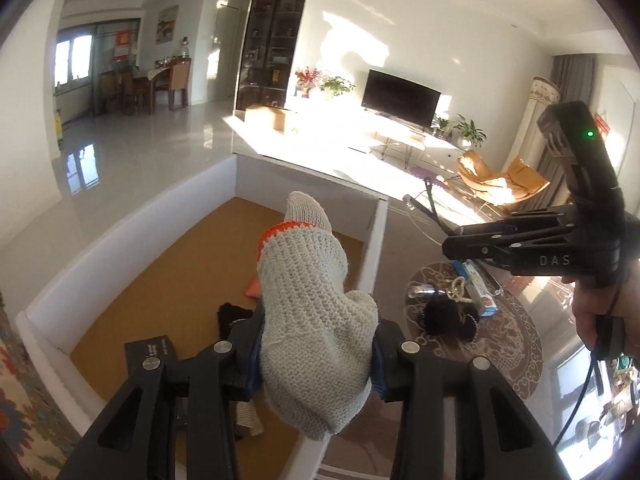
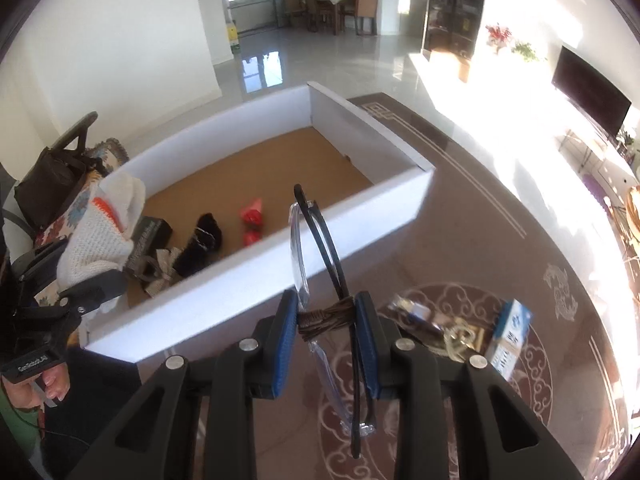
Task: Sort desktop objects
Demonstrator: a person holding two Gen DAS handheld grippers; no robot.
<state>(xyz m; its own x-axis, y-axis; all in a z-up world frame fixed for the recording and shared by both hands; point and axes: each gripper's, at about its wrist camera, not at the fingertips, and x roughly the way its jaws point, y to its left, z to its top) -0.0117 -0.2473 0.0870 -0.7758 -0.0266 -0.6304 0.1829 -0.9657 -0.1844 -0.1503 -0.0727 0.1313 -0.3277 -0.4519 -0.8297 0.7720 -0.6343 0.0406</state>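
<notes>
A grey knitted glove with an orange cuff is pinched between the pads of my left gripper, which is shut on it above the white box. The same glove and left gripper show at the left edge of the right wrist view. My right gripper is shut on folded eyeglasses with black arms, clear lenses and a brown cord wound round them. They hang over the table beside the box's near wall. The right gripper also shows in the left wrist view.
Inside the box lie a red item, a black fuzzy item, a black case and a grey bow. On the patterned table sit a blue-white carton, a chain and a black fuzzy thing.
</notes>
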